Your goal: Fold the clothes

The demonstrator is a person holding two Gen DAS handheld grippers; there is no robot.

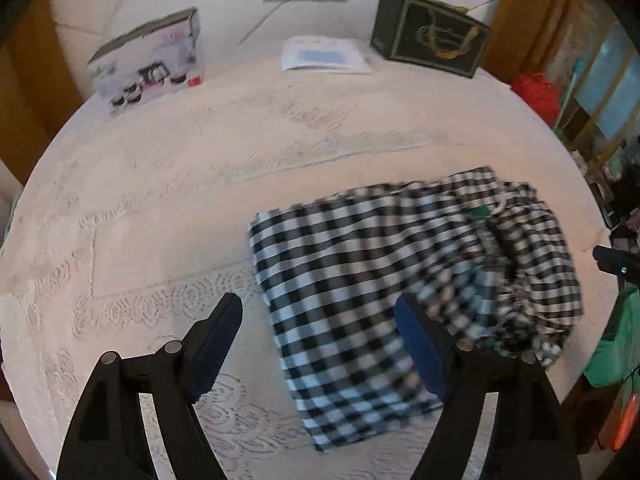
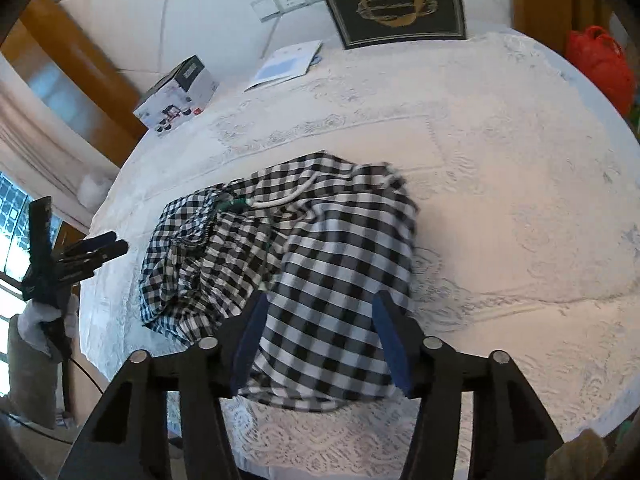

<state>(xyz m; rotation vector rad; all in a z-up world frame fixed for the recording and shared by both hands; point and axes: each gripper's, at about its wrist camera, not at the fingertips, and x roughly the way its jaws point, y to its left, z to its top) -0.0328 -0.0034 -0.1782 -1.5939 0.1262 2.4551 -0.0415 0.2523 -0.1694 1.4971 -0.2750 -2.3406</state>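
Checked garment (image 1: 360,280) lies partly flat, partly bunched on the lace tablecloth (image 1: 160,208). Our left gripper (image 1: 320,344) and right gripper (image 2: 316,336) hover, jaws apart, holding nothing. Blurry, but waistband end looks rumpled; we'd pinch corners, pull taut before any fold.

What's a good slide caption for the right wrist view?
Open tongs hover over checked shorts bunched on a lace tablecloth.
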